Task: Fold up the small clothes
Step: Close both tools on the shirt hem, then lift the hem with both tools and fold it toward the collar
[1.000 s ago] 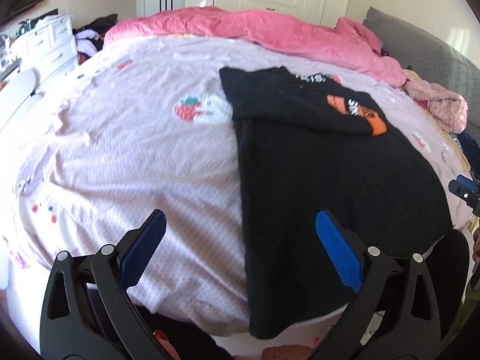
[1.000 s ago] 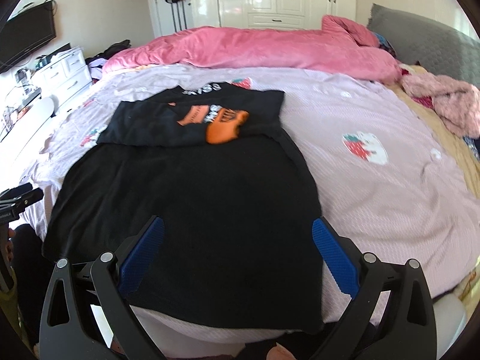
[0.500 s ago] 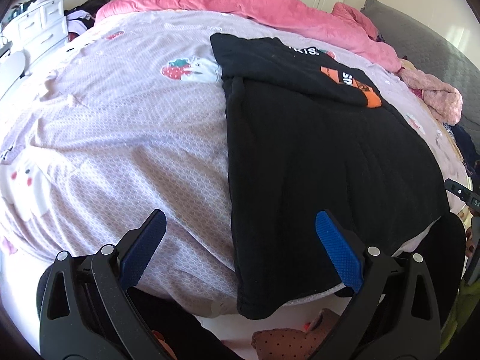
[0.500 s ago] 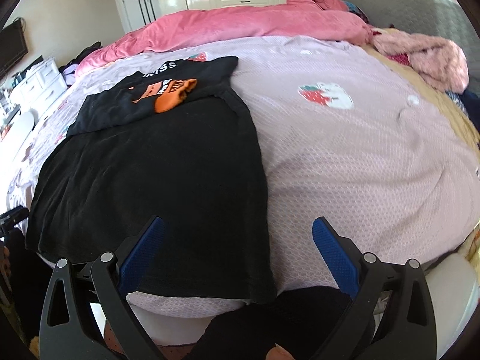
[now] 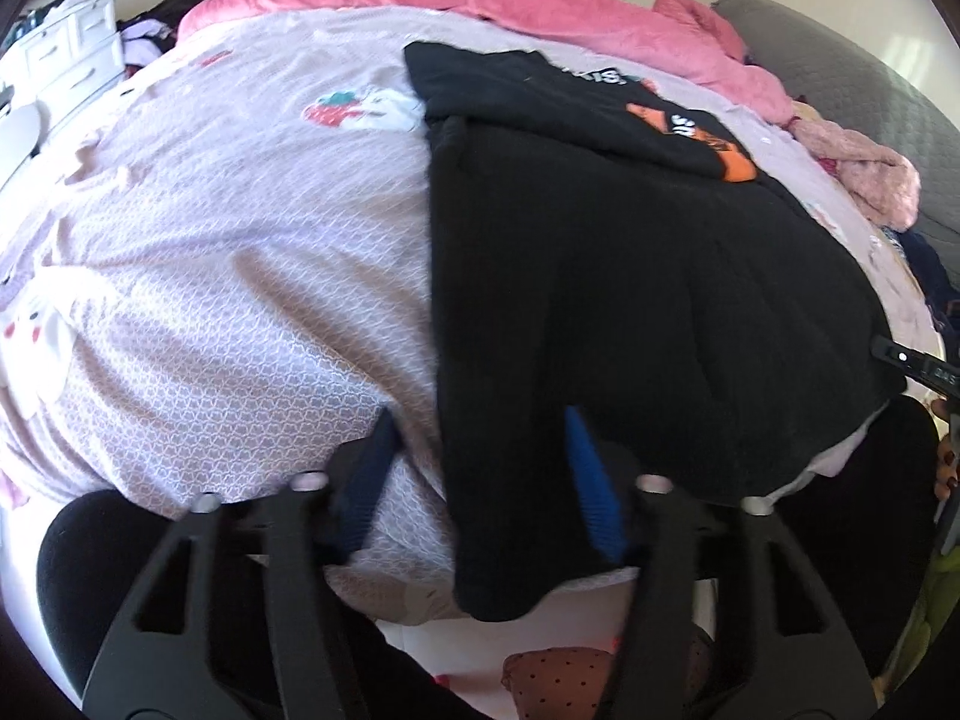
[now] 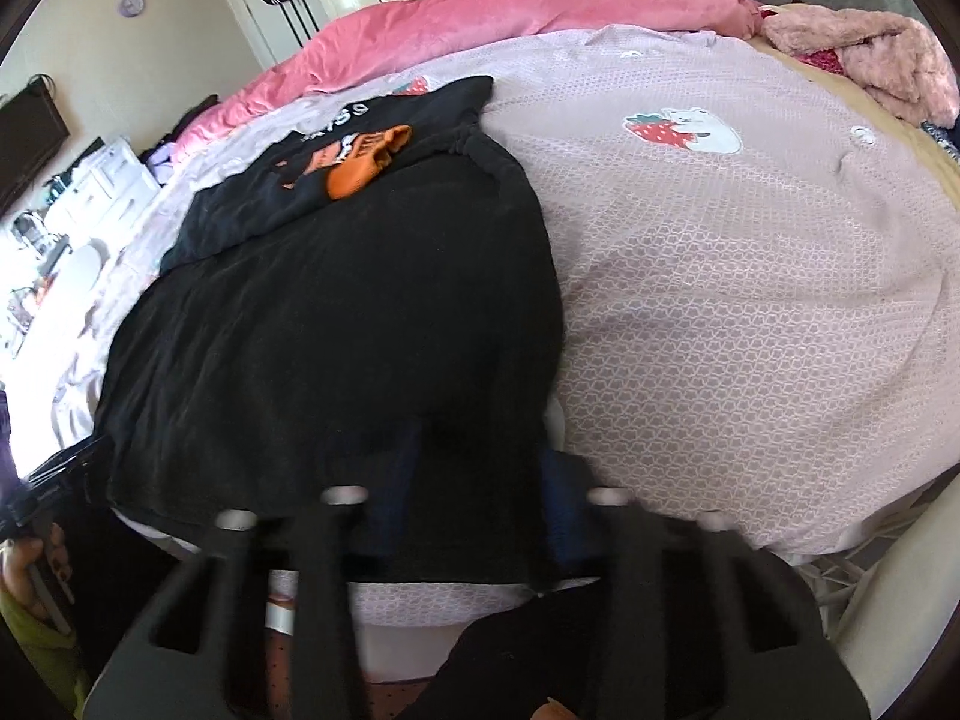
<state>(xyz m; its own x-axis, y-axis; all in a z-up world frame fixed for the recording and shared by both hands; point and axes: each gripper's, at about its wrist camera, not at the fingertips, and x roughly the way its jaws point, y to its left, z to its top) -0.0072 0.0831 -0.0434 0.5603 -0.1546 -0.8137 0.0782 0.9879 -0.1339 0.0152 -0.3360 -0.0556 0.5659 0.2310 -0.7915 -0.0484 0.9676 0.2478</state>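
Note:
A black T-shirt (image 5: 630, 276) with an orange print lies on the bed, its top part folded back over itself; it also shows in the right wrist view (image 6: 336, 324). My left gripper (image 5: 480, 480) straddles the shirt's near left hem corner, jaws partly closed with cloth between them. My right gripper (image 6: 480, 492) straddles the near right hem corner, jaws also partly closed around the hem. The frames are blurred at the fingers, so firm contact is unclear.
The lilac strawberry-print bedspread (image 5: 210, 252) covers the bed. A pink duvet (image 5: 480, 0) lies along the far side. A fuzzy pink garment (image 6: 864, 60) lies by the grey headboard. White drawers (image 5: 72, 42) stand at the left. The bed edge is right below both grippers.
Both grippers moved forward and down to the shirt's near hem corners. Their jaws narrowed from wide open to partly closed around the hem.

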